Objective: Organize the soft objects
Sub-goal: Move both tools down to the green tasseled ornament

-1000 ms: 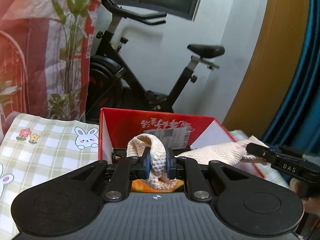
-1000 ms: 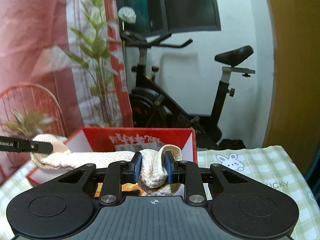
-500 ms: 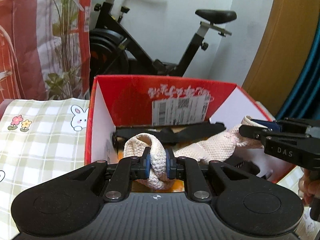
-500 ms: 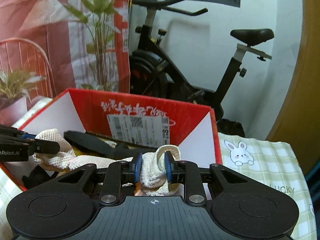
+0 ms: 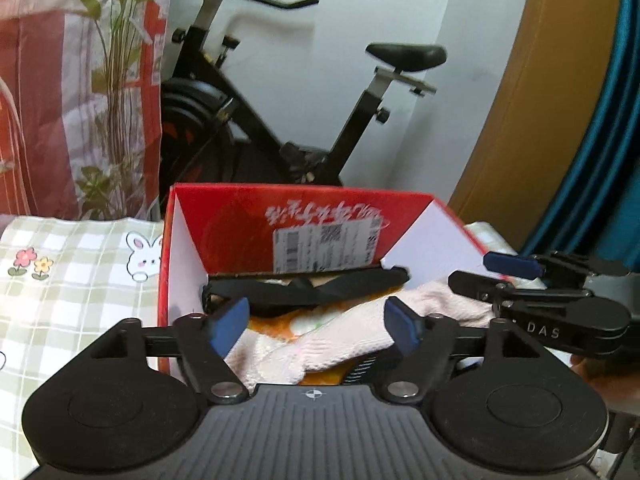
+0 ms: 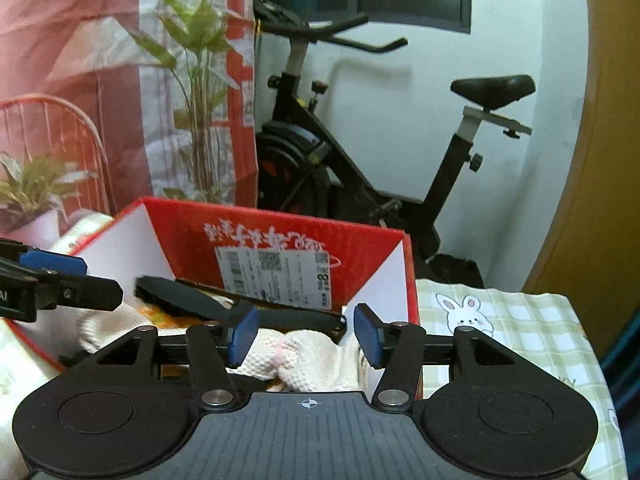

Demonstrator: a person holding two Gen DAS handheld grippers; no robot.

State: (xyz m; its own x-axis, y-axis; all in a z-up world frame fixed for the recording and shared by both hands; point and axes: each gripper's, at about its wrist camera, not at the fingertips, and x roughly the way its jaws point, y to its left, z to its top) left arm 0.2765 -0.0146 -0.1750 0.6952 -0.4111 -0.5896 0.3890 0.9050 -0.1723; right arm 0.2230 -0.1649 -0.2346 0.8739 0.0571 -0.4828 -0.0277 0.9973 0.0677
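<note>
Cream knitted cloth [image 5: 344, 340] lies inside the red box [image 5: 304, 216], draped over something orange and just near a black strap [image 5: 308, 288] that crosses the box floor. We have our left gripper [image 5: 316, 330] with its jaws opening, pads well clear of the cloth between them. Our right gripper [image 6: 305, 332] has its jaws opening too, with the cloth's other end bunched loose between its blue pads and neither pad pressing on it. We judge this piece as good as stowed; what remains is to pull both tools back out, and we cannot tell whether more soft things wait outside. The box sits on a green checked tablecloth [image 6: 520, 328] printed with rabbits. Beyond it stand an exercise bike [image 6: 360, 152], a white wall and a leafy plant [image 6: 200, 80] to the left.
</note>
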